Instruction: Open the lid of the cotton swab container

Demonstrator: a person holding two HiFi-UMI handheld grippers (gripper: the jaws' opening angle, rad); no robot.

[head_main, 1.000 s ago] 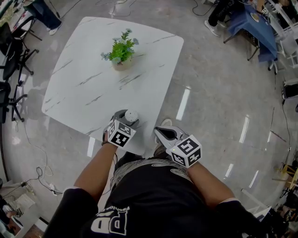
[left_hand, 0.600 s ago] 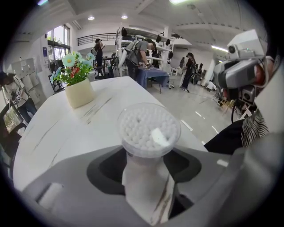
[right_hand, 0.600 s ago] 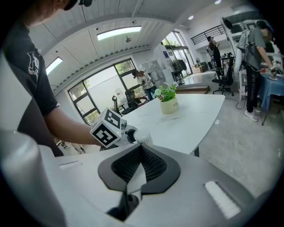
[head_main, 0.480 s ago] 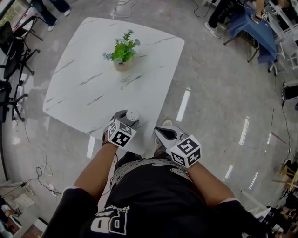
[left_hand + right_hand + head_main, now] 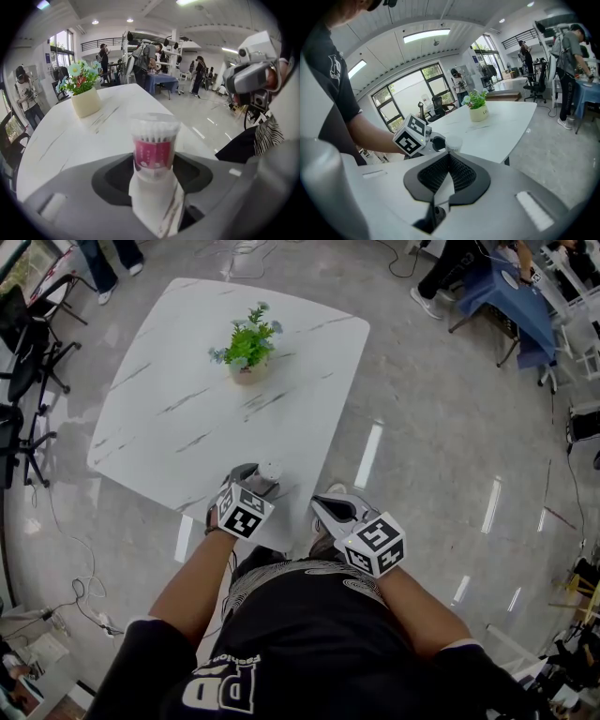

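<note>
Cotton swab container [image 5: 268, 471] stands upright on the white marble table [image 5: 187, 381], close to the corner nearest the person. In the left gripper view it is a clear tub [image 5: 154, 145] packed with white swab tips, with a pinkish-red label [image 5: 153, 157] round its body. Its clear lid [image 5: 154, 123] is on top and closed.

The left gripper [image 5: 258, 479] reaches in over that near corner. Its two jaws are clamped on the lower sides of the container, one dark pad against each side, as its own view [image 5: 154, 164] shows.

Further in, toward the table's far edge and well apart from the container, sits a potted plant [image 5: 247, 341] with green leaves and pale blue flowers in a cream pot [image 5: 83, 91].

The right gripper [image 5: 323, 507] is held just off the table's right edge, beside the same near corner, apart from the container. Its jaws are pressed together with nothing between them, the ribbed pads meeting in a line in its own view [image 5: 449, 157]. That view looks across at the left gripper [image 5: 440, 142] and the container's lid [image 5: 453, 142], with the plant [image 5: 477, 107] behind them.
</note>
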